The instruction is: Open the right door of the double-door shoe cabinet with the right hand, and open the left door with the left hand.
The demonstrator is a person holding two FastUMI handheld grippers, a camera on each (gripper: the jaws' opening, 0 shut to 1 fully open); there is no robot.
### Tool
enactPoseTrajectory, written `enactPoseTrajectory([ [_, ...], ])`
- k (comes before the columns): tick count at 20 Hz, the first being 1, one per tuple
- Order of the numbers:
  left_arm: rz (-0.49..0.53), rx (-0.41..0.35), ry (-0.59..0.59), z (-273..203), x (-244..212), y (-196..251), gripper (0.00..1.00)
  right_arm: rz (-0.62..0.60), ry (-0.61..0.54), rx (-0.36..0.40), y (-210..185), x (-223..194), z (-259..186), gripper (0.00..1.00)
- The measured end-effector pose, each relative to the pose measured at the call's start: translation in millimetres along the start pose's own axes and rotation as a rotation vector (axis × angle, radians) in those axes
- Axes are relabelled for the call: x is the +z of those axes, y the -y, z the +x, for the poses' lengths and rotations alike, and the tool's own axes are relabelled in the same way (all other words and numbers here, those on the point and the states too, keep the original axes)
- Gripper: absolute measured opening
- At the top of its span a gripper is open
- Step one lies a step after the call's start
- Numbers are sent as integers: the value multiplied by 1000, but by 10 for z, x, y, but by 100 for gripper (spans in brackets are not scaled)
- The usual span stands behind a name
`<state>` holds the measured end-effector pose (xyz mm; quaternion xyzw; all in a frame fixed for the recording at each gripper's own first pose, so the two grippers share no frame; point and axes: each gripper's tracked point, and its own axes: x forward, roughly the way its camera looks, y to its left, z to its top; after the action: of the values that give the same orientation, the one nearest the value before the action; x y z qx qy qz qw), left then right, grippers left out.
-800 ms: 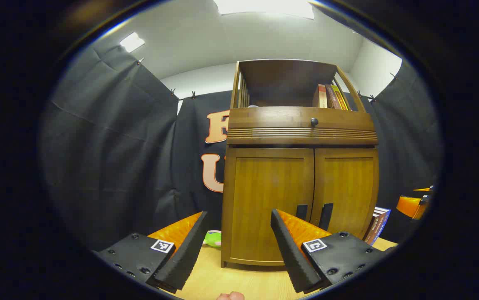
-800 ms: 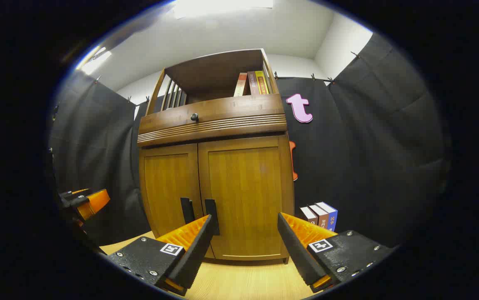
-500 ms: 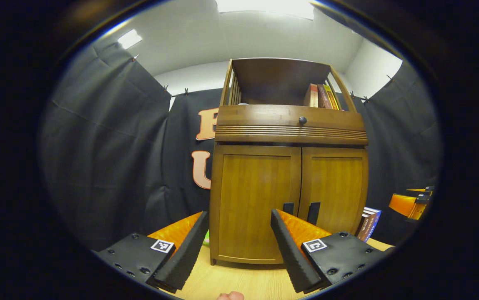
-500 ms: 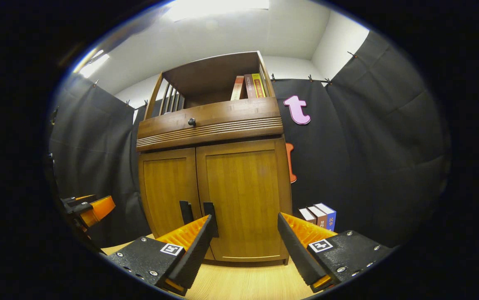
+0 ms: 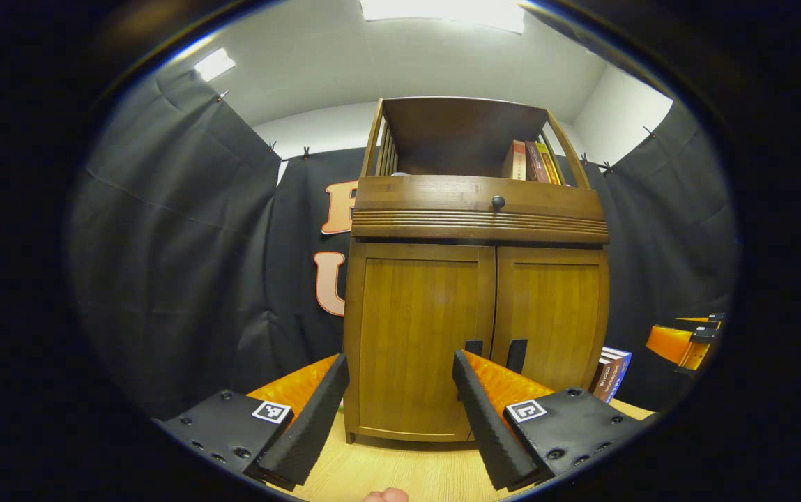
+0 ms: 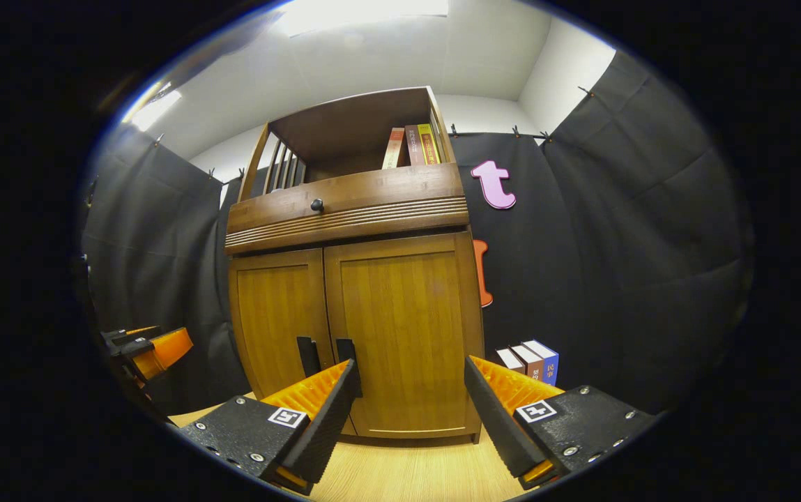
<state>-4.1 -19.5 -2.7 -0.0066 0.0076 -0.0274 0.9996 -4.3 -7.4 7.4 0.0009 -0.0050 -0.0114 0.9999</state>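
While both doors of the shoe cabinet (image 6: 355, 307) sit flush and closed on the wooden tabletop (image 6: 407, 474), you have every step left: your right gripper (image 6: 408, 411) and left gripper (image 5: 399, 411) hang spread wide and empty, short of the two dark handles (image 6: 307, 354).

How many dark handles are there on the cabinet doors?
2: the left door's handle and the right door's handle, side by side low at the centre seam. The drawer has a separate round knob.
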Motion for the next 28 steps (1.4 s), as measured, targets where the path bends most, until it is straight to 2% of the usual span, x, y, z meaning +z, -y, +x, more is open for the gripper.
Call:
enactPoseTrajectory([
  [1, -1, 2, 0, 1, 3, -6, 95, 0, 0, -2, 7, 8, -8, 100],
  [2, -2, 2, -1, -7, -4, -5, 95, 1, 0, -4, 6, 13, -12, 100],
  [3, -2, 1, -3, -10, -6, -6, 95, 3, 1, -5, 6, 16, -14, 94],
  [5, -1, 3, -4, -19, 2, -25, 95, 12, 22, -10, 15, 71, -22, 93],
  [6, -2, 5, -2, -20, 3, -41, 95, 19, 44, -10, 14, 115, -27, 100],
  [7, -4, 6, -2, -26, 11, -52, 96, 24, 54, -8, 4, 138, -25, 100],
  [8, -4, 8, -4, -33, 2, -68, 96, 28, 51, 1, -28, 120, -10, 93],
  [12, 1, 21, -3, -98, 38, -148, 98, 45, 29, 67, -279, 93, 204, 93],
  [18, -14, 28, -22, -182, 76, -218, 96, 47, 3, 152, -766, -109, 926, 93],
  [19, -4, 32, -22, -195, 86, -233, 99, 39, -2, 166, -849, -166, 1072, 93],
  [20, 6, 37, -24, -225, 79, -255, 94, 26, -9, 172, -926, -244, 1217, 93],
  [24, -4, 55, -31, -349, 60, -328, 98, -35, -43, 156, -1042, -618, 1766, 94],
  [28, -36, 80, -61, -437, -53, -457, 97, -91, -93, 126, -1103, -972, 2158, 93],
])
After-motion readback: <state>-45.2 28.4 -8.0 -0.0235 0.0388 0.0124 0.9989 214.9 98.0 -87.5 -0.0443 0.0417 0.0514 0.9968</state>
